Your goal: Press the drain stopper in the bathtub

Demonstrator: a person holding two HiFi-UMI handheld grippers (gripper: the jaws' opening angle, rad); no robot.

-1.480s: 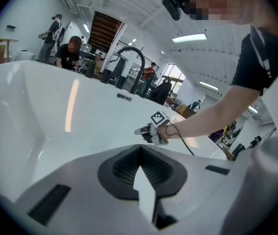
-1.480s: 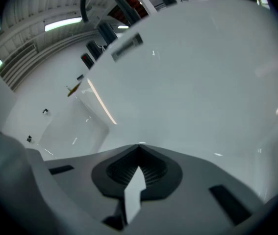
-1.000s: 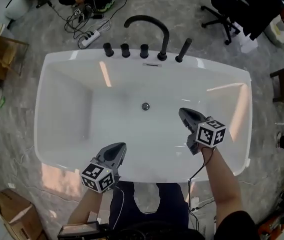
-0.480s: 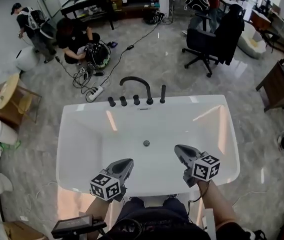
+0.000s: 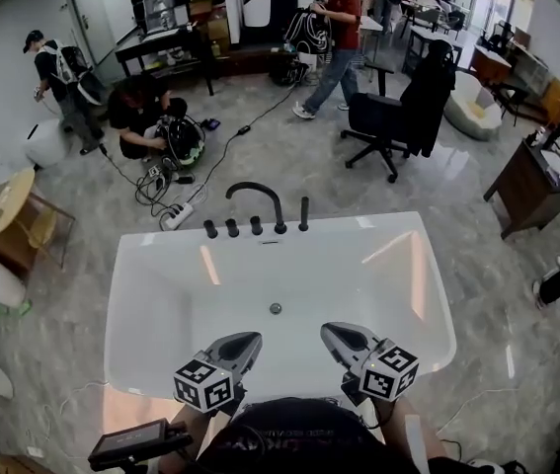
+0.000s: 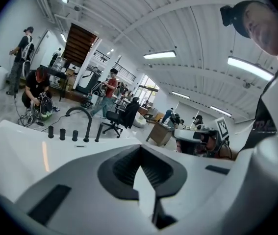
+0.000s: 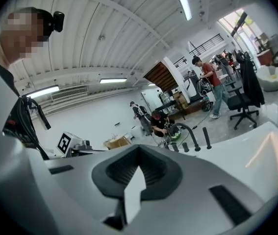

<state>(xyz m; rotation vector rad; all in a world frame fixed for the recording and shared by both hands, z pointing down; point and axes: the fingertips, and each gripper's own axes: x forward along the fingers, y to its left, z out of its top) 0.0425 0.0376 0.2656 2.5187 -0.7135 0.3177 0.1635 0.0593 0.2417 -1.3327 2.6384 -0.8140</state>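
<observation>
The white bathtub [image 5: 131, 294] fills the middle of the head view, and its small round drain stopper [image 5: 276, 308] sits on the tub floor. Both grippers are held over the tub's near rim, close to my body. My left gripper [image 5: 251, 340] is below and left of the stopper, my right gripper [image 5: 326, 329] below and right, and neither touches it. Both are level and point across the tub at the room. In the left gripper view the left gripper [image 6: 139, 149] has its jaws together with nothing held, and so does the right gripper [image 7: 139, 153] in its own view.
A black arched faucet [image 5: 258, 197] with knobs [image 5: 232, 227] stands on the tub's far rim. Beyond it are cables, a power strip [image 5: 176, 215], a crouching person [image 5: 143, 107], a walking person [image 5: 337, 28], and an office chair [image 5: 398, 107]. A wooden desk [image 5: 526, 181] stands right.
The head view has pulled up and back, showing far more of the room. Both grippers have drawn back from the tub floor to the near rim, away from the stopper.
</observation>
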